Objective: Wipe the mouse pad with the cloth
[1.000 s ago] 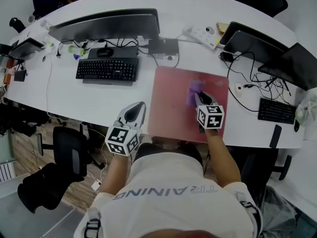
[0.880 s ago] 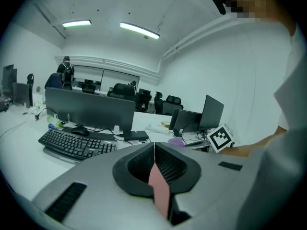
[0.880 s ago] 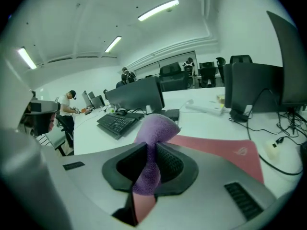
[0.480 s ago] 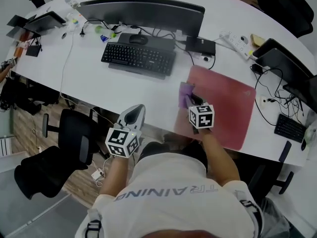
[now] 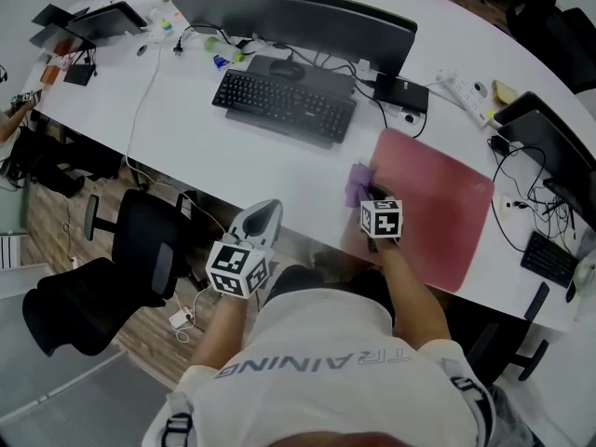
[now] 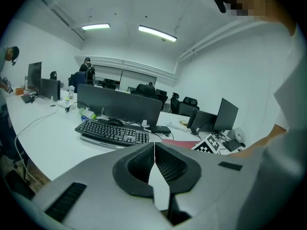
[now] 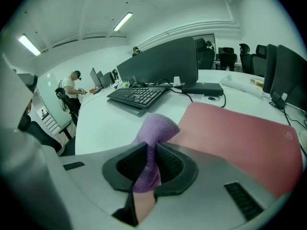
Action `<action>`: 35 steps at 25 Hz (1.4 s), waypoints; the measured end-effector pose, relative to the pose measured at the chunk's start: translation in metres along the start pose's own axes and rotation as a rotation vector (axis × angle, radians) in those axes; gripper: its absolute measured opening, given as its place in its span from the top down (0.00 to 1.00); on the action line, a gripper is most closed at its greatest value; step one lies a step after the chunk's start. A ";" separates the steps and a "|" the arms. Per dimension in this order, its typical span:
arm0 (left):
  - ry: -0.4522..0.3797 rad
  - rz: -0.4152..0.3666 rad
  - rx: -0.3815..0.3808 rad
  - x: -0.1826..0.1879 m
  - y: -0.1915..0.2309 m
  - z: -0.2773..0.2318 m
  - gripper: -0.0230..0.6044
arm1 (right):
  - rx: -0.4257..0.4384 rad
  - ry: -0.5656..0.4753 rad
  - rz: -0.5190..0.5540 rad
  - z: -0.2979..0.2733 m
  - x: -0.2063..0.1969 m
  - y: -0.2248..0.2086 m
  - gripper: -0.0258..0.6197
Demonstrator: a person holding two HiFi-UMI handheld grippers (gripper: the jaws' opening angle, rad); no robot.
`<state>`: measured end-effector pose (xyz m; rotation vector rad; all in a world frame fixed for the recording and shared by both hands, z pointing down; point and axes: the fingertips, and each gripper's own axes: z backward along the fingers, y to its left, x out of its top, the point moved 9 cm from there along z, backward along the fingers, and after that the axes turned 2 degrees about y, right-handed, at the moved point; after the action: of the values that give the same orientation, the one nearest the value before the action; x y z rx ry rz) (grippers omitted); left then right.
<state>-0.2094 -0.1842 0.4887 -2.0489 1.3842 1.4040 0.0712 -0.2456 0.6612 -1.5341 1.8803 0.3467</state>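
A pink mouse pad (image 5: pixel 438 205) lies on the white desk (image 5: pixel 214 147), right of the keyboard; in the right gripper view the mouse pad (image 7: pixel 240 138) fills the right side. My right gripper (image 5: pixel 371 192) is shut on a purple cloth (image 5: pixel 358 182) at the pad's left edge. The cloth (image 7: pixel 151 143) is pinched between the jaws and bulges out ahead of them. My left gripper (image 5: pixel 260 220) hangs off the desk's front edge, away from the pad; its jaws meet with nothing between them, left gripper (image 6: pixel 154 150).
A black keyboard (image 5: pixel 284 106) and wide monitor (image 5: pixel 298 21) stand behind and left of the pad. A power strip (image 5: pixel 468 87), cables, a laptop (image 5: pixel 549 147) and a second keyboard (image 5: pixel 545 257) crowd the right. An office chair (image 5: pixel 130 259) stands below the desk edge.
The right gripper has dragged the cloth from the pad's middle to its left edge. The head view has swung right along the desk. The left gripper stayed off the desk.
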 end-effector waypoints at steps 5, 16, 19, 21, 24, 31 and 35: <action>-0.015 0.008 0.040 -0.001 -0.020 0.005 0.91 | -0.002 0.007 0.001 0.010 -0.010 -0.020 0.84; -0.025 -0.008 0.006 -0.006 -0.114 -0.014 0.91 | -0.071 0.004 -0.028 0.073 -0.056 -0.108 0.84; -0.023 -0.023 -0.020 -0.007 -0.141 -0.025 0.91 | -0.093 0.002 -0.054 0.092 -0.069 -0.135 0.84; -0.020 -0.034 -0.037 -0.007 -0.159 -0.033 0.91 | -0.107 0.001 -0.070 0.105 -0.078 -0.152 0.84; -0.016 -0.048 -0.058 -0.008 -0.183 -0.042 0.91 | -0.126 -0.003 -0.092 0.122 -0.091 -0.177 0.84; -0.014 -0.078 -0.105 -0.012 -0.233 -0.062 0.91 | -0.171 -0.017 -0.138 0.161 -0.119 -0.226 0.84; -0.012 -0.086 -0.133 -0.015 -0.258 -0.073 0.91 | -0.203 -0.019 -0.146 0.182 -0.134 -0.250 0.84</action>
<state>0.0450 -0.0988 0.4694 -2.1502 1.2123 1.5053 0.3771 -0.1043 0.6653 -1.7847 1.7493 0.4962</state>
